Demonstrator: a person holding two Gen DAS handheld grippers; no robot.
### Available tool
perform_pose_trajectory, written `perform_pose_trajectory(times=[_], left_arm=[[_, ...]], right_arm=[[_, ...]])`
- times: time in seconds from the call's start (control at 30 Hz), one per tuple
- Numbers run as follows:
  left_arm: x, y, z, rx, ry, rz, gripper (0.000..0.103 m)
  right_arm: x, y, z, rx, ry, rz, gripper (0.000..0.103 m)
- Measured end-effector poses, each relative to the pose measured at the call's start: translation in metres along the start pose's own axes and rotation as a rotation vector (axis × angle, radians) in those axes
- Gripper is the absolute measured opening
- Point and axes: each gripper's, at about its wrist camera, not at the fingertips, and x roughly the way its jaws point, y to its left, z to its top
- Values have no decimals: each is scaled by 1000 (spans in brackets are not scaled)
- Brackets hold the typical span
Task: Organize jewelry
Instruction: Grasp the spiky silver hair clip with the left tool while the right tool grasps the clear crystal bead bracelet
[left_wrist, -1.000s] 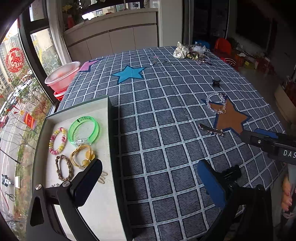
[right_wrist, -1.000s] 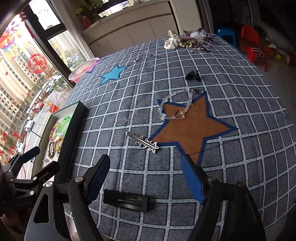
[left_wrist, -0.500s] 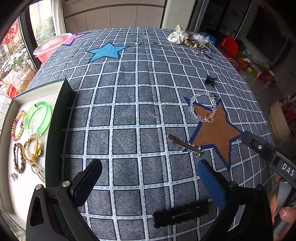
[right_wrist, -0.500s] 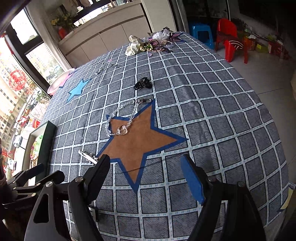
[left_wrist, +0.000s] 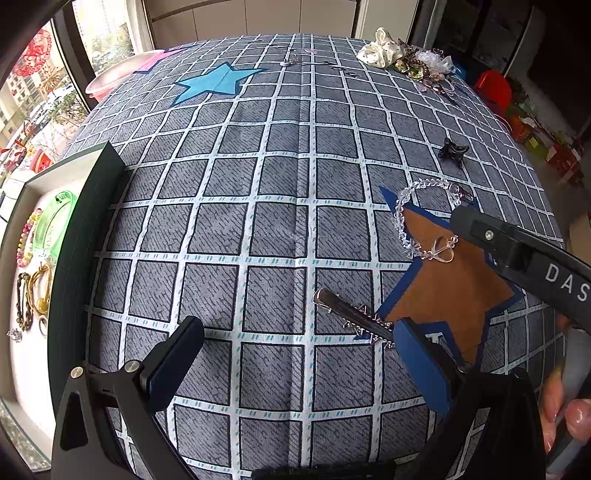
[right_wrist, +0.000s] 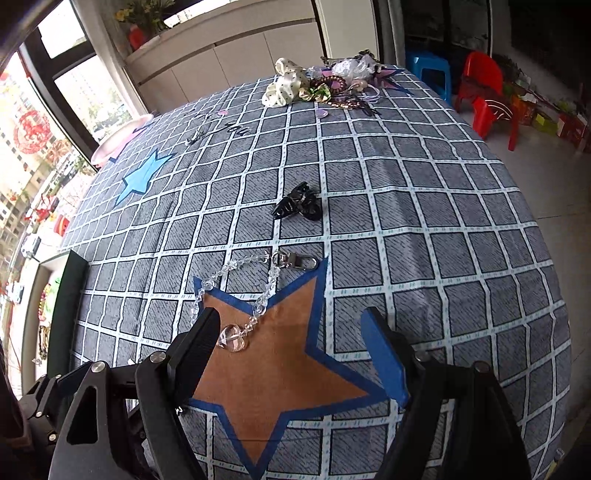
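Note:
A clear crystal bead bracelet with a heart charm and a metal clasp lies on the brown star patch; it also shows in the left wrist view. My right gripper is open and empty, low over the star, its left finger beside the heart charm. A silver hair clip lies left of the star. My left gripper is open and empty, its right finger over the clip's end. The jewelry tray at the left holds several bracelets.
A small black claw clip lies beyond the star. A heap of scrunchies and hair ornaments sits at the far edge. A pink bowl stands at the far left corner. A black comb clip lies at the near edge.
Both grippers have moved forward and right over the cloth. The right gripper now stands over the brown star by the crystal bracelet; the left has come up to the silver clip.

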Motion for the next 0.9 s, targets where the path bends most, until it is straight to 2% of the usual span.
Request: perform_pose_trajectory(times=[0.07,0.1,0.13,0.23,0.3,0.37,0.43,0.47,0.5,0.53,0.57,0.6,0.63,0.73,0.9], left_arm=[[0,-2,1,3,-7,10,103],[0,-3,1,8,-12,14,103],[0,-4,1,15,-17,18,103],[-1,-4,2,22,-27,13,103],[-3,-6,1,34,-31,-15,96],[-6,-10,1,62,-39,-20,89],[-6,-15,0,92,-34,-24,70],[-6,-18,-1,112,-39,-11,70],[-7,-19,-3,125,-48,-18,65],[-8,-19,-4,134,-57,-25,54],[-9,-19,-4,146,-62,-30,46],[-10,-19,-4,156,-63,-44,32],[-10,-18,-4,161,-60,-62,25],[-12,-10,-4,160,-54,-106,24],[-19,-4,-10,195,-65,-119,24]], right_arm=[[9,6,2,-33,13,-9,79],[13,8,3,-47,19,-14,74],[14,12,4,-72,11,-34,74],[19,24,4,-166,12,-111,64],[18,27,4,-195,5,-106,56],[17,26,3,-194,7,-106,52],[16,26,2,-194,5,-106,46],[15,25,1,-193,4,-105,38],[13,25,-1,-192,3,-103,29],[12,25,-2,-195,3,-102,25],[11,25,-3,-197,2,-103,14],[11,25,-4,-196,0,-105,6],[10,24,-5,-194,-6,-109,5],[4,20,-12,-169,-24,-97,5],[-14,9,-24,-114,-55,-52,5]])
